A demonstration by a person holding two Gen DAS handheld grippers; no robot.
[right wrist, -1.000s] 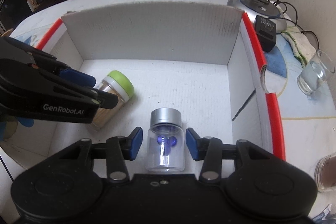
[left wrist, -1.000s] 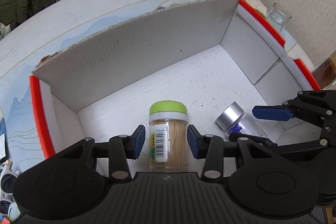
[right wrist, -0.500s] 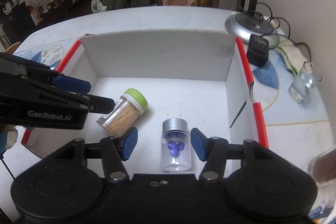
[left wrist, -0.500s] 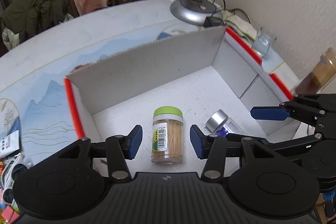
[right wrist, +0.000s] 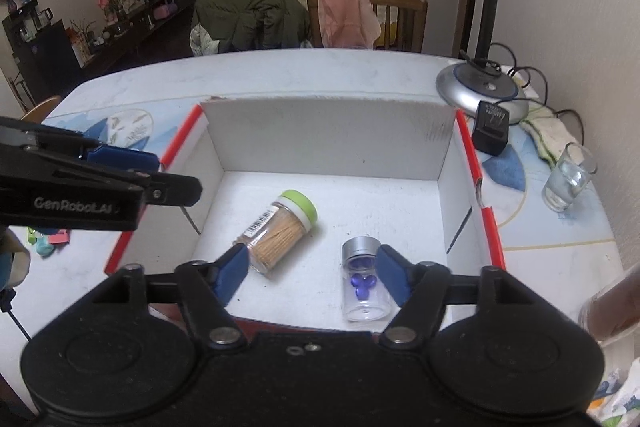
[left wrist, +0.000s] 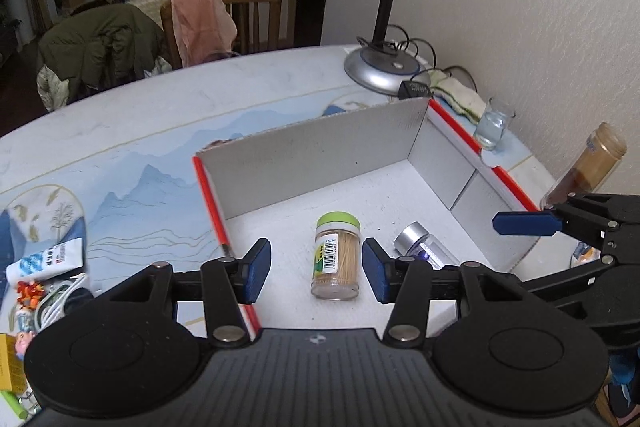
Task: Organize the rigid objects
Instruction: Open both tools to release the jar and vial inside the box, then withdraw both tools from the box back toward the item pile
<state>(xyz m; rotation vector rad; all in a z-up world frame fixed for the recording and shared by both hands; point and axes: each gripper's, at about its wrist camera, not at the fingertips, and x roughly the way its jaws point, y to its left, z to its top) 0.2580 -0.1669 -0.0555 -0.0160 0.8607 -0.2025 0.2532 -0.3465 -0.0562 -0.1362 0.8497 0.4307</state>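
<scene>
One cardboard box (right wrist: 328, 143). Two jars inside: one toothpick jar (right wrist: 280, 233), one bead jar (right wrist: 365, 279) with four blue beads. One lamp (right wrist: 478, 89). One drinking glass (right wrist: 568, 183). Two chairs (left wrist: 244, 15) far side.

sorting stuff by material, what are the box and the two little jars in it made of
Box: corrugated cardboard, matte white, fluting visible along its cut edge.
Toothpick jar: clear, glossy, likely plastic; matte green lid.
Small vial: clear glass or plastic, cannot tell which; brushed silver cap, metal-looking.
</scene>
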